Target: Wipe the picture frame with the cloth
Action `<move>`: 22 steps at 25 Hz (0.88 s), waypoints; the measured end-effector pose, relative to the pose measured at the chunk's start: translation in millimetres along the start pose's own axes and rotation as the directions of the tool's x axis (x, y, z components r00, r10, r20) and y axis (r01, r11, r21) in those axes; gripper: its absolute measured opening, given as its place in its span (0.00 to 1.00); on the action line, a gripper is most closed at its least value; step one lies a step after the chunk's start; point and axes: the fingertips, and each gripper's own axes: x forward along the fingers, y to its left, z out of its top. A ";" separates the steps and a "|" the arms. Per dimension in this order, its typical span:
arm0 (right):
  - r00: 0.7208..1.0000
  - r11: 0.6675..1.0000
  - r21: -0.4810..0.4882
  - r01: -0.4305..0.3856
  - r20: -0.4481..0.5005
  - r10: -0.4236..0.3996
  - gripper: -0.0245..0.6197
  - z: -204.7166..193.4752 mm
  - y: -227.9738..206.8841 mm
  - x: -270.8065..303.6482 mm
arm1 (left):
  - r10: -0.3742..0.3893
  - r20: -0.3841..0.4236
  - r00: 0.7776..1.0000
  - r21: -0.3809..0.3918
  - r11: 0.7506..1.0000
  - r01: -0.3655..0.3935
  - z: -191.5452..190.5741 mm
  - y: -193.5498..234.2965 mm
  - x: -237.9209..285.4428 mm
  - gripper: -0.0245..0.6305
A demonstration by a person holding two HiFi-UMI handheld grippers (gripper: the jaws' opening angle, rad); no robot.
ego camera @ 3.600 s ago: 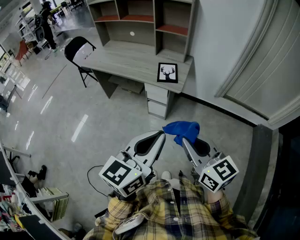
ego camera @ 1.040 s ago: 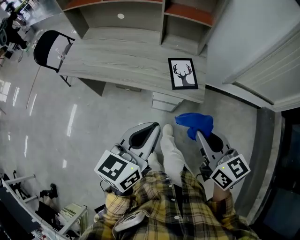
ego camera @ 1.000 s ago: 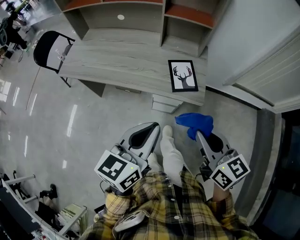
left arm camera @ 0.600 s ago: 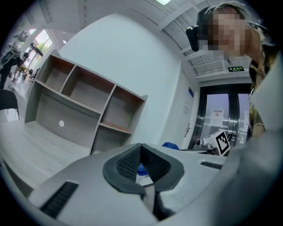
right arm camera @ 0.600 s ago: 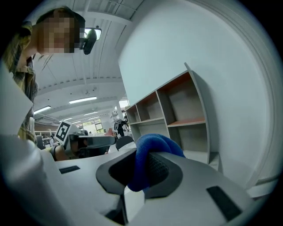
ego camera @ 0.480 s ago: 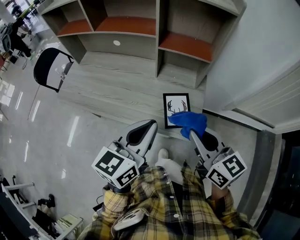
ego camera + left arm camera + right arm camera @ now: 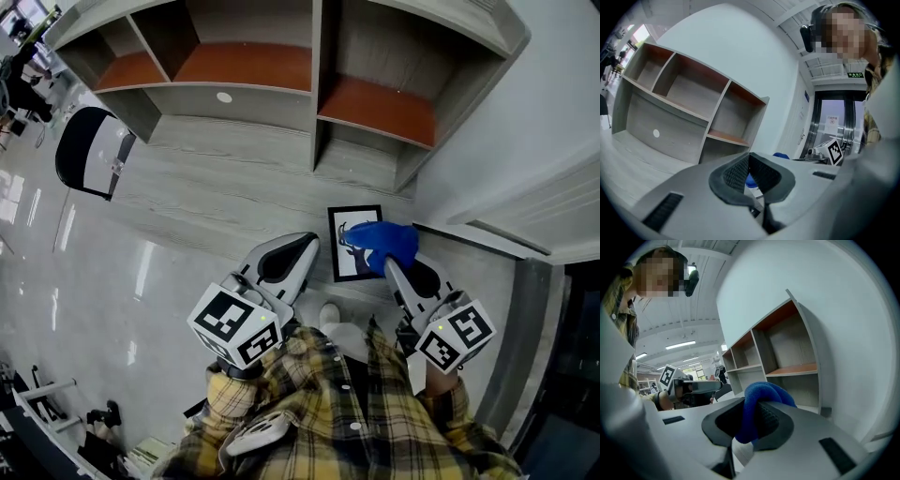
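Note:
The picture frame (image 7: 345, 237), black-edged with a deer print, lies flat on the grey wooden desk (image 7: 225, 187) near its front right corner. My right gripper (image 7: 386, 258) is shut on the blue cloth (image 7: 382, 244), which hangs over the frame's right half and hides it. In the right gripper view the cloth (image 7: 761, 401) bulges up between the pads. My left gripper (image 7: 302, 246) is shut with nothing in it and hovers at the desk's front edge, just left of the frame. In the left gripper view a bit of blue cloth (image 7: 751, 178) shows past the jaws.
A shelf unit (image 7: 319, 75) with orange-brown boards stands at the back of the desk. A black chair (image 7: 89, 150) is at the desk's left end. A white wall (image 7: 553, 122) and a dark doorway (image 7: 562, 375) lie to the right. Shiny floor (image 7: 103, 309) spreads to the left.
Both grippers have moved forward to the desk. The cloth, earlier over the floor short of the desk, now hangs over the frame's right side.

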 end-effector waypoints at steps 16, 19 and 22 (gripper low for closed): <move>0.916 0.911 0.121 0.394 0.033 -0.401 0.12 9.1 -25.4 99.0 | -0.326 -0.248 0.912 -0.027 0.943 0.330 11.7 104.4 61.9 0.04; 0.897 0.886 0.155 0.437 0.001 -0.443 0.12 -6.3 -32.2 99.9 | -0.346 -0.296 0.890 -0.040 0.936 0.350 -5.7 109.3 73.5 0.05; 0.891 0.876 0.174 0.451 -0.026 -0.453 0.12 -18.3 -40.6 101.5 | -0.338 -0.336 0.879 -0.047 0.938 0.343 -25.1 115.5 84.4 0.05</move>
